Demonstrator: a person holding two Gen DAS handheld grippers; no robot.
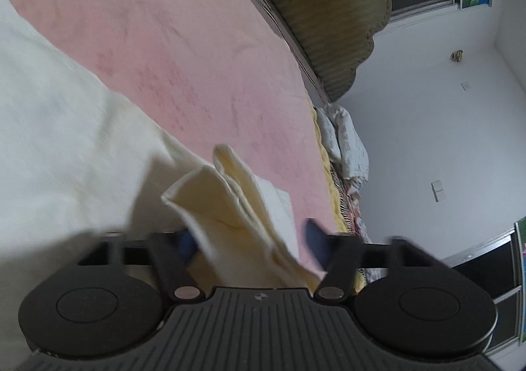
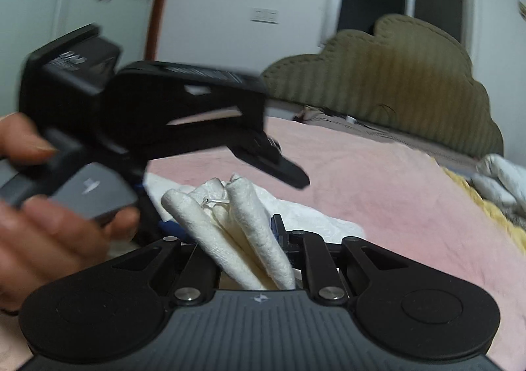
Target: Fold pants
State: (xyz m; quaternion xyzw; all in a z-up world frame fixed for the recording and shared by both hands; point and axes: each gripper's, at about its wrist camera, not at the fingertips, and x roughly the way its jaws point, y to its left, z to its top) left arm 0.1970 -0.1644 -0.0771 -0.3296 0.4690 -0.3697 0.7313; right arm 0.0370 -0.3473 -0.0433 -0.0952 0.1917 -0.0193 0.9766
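Right tongs clenched on a bunched, folded edge of the cream pants, which stick up between the fingers above the pink bed. Left tongs part-open: pants lie between the fingers, touching one blue pad but clear of the other. In the right view the left hand and its tongs hang just above and left of the bunch.
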